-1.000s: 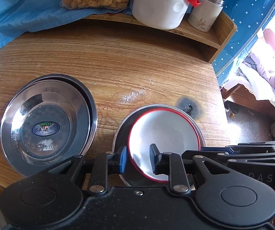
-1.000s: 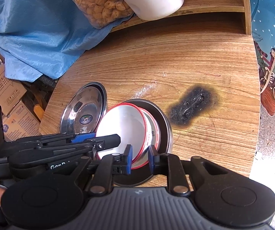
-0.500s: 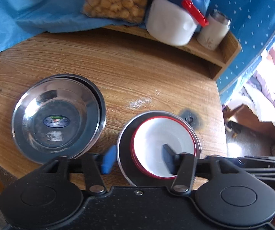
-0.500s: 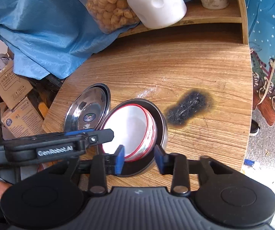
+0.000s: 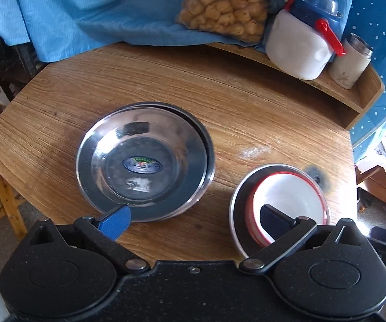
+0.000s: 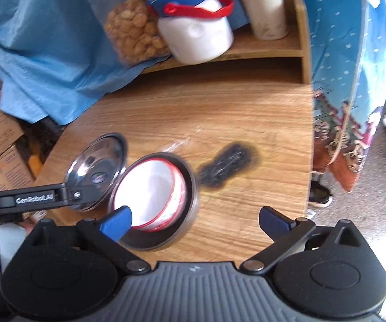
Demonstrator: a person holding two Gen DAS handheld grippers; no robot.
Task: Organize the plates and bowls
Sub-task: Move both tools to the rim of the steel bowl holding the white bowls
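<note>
White red-rimmed bowl (image 5: pixel 292 201) on table, unheld; left gripper (image 5: pixel 193 221), right gripper (image 6: pixel 194 221) jaws opening, empty.

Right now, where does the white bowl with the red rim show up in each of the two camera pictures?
Left wrist view: the white bowl sits lower right, inside a steel plate, partly behind one finger.
Right wrist view: the white bowl sits left of centre, low, in the same plate.
Shared landmark: the black scorch mark on the table, just beyond the bowl.

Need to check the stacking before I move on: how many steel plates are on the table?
3 visible: two nested at left, the top plate on a lower plate, and one steel plate under the red-rimmed white bowls. More could hide beneath.
</note>
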